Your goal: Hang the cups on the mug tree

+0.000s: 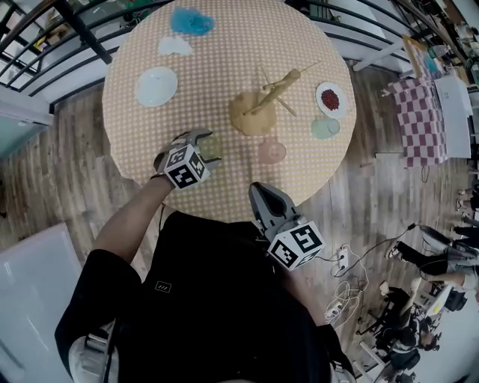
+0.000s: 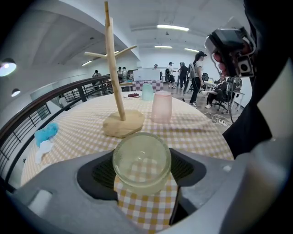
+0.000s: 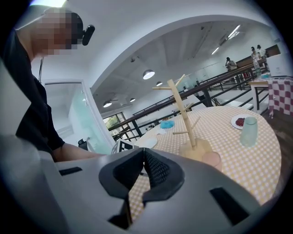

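A wooden mug tree [image 1: 263, 99] with bare pegs stands mid-table, also visible in the left gripper view [image 2: 114, 68] and the right gripper view [image 3: 185, 119]. A pale yellow-green cup [image 2: 142, 170] stands upright on the checked cloth between the wide jaws of my left gripper [image 2: 143, 155]. The pads sit close beside its wall, and I see no squeeze. In the head view that cup [image 1: 213, 146] is just past my left gripper [image 1: 200, 143]. A pink cup [image 1: 272, 152] and a light green cup [image 1: 325, 128] stand by the tree. My right gripper [image 1: 260, 196] is shut and empty at the table's near edge.
The round table [image 1: 135, 149] also carries a white plate [image 1: 156, 86], a blue cloth [image 1: 191, 21], a white scrap [image 1: 174, 46] and a small plate of red food [image 1: 331, 99]. A railing runs behind the table, and people stand far off.
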`<state>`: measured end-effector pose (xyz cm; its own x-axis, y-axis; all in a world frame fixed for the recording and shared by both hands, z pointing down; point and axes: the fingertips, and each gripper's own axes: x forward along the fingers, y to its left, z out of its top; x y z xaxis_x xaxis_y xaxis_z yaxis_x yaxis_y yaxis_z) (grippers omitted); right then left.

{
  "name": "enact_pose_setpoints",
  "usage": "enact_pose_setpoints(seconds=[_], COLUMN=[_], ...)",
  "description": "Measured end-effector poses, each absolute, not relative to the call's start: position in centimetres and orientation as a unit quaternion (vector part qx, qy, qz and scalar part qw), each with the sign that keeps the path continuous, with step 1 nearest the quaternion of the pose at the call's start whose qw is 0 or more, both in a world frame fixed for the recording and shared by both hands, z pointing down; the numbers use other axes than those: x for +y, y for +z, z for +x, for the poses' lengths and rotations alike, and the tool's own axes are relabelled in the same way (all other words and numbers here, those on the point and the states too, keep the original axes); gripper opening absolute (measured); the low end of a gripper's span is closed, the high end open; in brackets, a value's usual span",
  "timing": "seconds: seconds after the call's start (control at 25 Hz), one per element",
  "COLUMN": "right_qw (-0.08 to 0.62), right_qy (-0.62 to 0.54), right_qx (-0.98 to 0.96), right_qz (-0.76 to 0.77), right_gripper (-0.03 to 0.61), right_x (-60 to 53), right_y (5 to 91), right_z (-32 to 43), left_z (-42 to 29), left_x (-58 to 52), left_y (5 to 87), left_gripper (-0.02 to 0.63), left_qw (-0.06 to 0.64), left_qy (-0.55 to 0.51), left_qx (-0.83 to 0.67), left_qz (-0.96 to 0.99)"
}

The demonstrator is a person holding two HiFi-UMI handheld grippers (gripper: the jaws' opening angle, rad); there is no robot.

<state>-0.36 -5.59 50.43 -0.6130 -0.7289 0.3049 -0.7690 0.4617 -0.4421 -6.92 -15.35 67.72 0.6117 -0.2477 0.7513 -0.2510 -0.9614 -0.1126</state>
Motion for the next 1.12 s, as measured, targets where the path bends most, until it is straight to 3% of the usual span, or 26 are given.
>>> enact_pose_setpoints(seconds=[0.56,1.12], right_qw=[0.044,0.010], right_qy=[0.284,0.257], right_qx=[-0.846,-0.873], right_qz=[0.449,0.414], right_gripper=[0.017,0.017], right_x=[-3.6,-6.2], right_y=[49.4,46.3], right_z=[0.0,4.6], left_z=[-7.3,-3.2], left_x=[-14.1,-16.7], left_y=[65.6,54.4], left_gripper=[0.342,0.342], left_qw=[-0.015,-0.073], left_qy=[0.421,0.384], left_qx=[-0.138,-0.192], left_qz=[0.896,0.900])
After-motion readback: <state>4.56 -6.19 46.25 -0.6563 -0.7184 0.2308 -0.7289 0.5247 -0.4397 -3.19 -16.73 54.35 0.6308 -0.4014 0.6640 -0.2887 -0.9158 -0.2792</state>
